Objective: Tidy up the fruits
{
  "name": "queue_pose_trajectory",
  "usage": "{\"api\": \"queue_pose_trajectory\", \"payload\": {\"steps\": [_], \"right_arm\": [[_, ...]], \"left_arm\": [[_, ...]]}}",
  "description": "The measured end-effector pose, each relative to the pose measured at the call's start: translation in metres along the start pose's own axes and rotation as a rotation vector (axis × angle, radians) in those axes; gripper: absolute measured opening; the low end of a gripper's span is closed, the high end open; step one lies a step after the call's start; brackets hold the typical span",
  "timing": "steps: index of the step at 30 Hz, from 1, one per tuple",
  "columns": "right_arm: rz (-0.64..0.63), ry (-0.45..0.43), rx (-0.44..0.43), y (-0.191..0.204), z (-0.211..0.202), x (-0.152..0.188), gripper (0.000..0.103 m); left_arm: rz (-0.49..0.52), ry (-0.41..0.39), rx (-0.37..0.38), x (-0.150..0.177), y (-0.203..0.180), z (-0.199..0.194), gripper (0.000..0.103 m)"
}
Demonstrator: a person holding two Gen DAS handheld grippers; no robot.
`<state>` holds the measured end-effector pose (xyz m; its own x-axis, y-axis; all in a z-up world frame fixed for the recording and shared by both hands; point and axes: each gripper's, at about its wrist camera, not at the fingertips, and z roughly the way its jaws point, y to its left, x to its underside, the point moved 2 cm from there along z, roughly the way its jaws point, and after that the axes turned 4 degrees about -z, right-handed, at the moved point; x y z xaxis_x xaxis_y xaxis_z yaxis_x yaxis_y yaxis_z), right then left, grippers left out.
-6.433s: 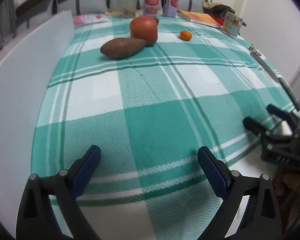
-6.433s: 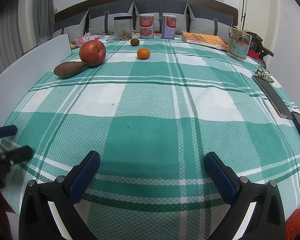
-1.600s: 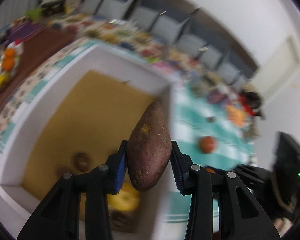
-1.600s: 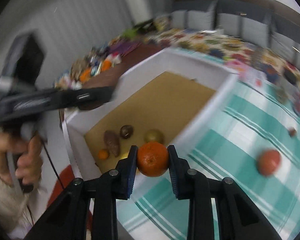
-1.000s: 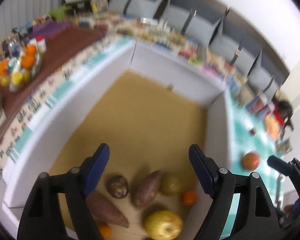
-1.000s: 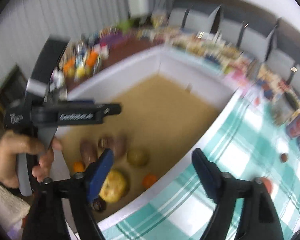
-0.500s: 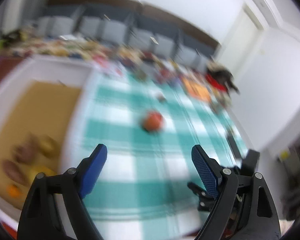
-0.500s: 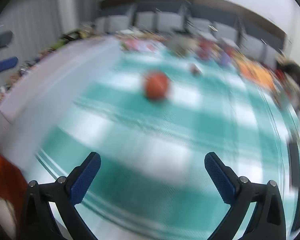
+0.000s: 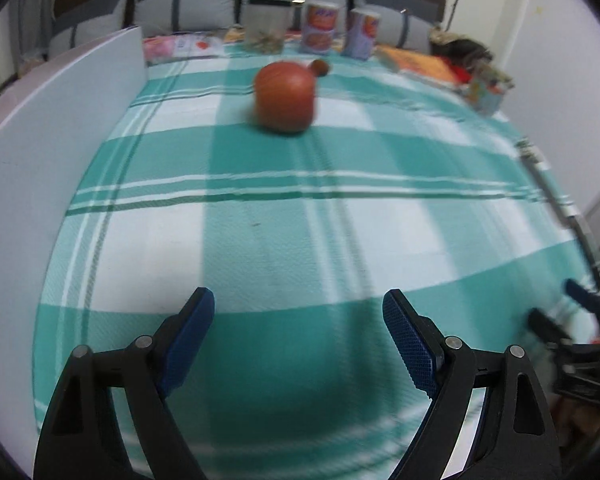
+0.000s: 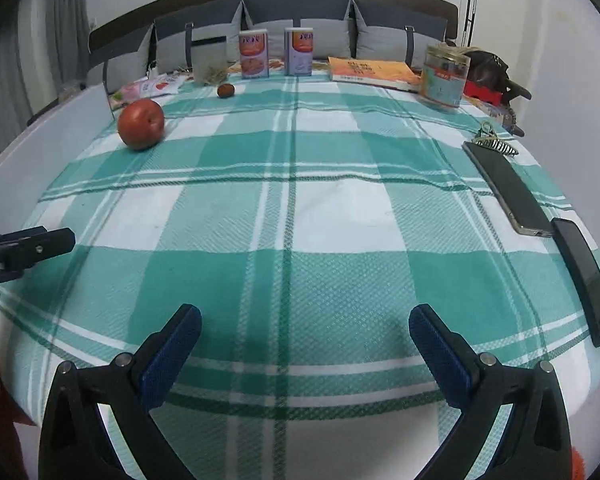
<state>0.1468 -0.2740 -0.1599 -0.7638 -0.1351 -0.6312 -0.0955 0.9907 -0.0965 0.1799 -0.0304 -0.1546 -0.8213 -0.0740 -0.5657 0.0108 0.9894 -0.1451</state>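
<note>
Apple (image 10: 141,123) beside box wall (image 10: 40,148) — phones (image 10: 508,188) right

Red apple (image 10: 141,123) on green-and-white plaid cloth (image 10: 300,216); blue gripper pads (image 10: 171,356).

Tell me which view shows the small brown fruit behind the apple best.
The right wrist view: the brown fruit lies sharp and whole, apart from the apple. In the left wrist view it is blurred and partly hidden behind the apple.
</note>
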Motion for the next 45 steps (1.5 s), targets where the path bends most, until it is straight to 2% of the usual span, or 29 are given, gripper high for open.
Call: {"api": "queue_pose_trajectory", "payload": {"steps": [2, 5, 9, 45], "right_arm": [[-0.002, 0.033, -0.001, 0.003, 0.008, 0.006, 0.103], [0.023, 0.022, -0.015, -0.001, 0.008, 0.011, 0.103], [0.025, -0.017, 0.002, 0.000, 0.008, 0.014, 0.103], [0.031, -0.037, 0.019, 0.002, 0.008, 0.015, 0.103]], "left_arm": [[0.027, -0.037, -0.026, 0.003, 0.004, 0.002, 0.088], [0.068, -0.039, -0.054, 0.006, 0.000, 0.003, 0.089], [0.084, -0.025, -0.055, 0.006, -0.002, 0.007, 0.094], [0.088, -0.025, -0.057, 0.007, -0.002, 0.008, 0.095]]}}
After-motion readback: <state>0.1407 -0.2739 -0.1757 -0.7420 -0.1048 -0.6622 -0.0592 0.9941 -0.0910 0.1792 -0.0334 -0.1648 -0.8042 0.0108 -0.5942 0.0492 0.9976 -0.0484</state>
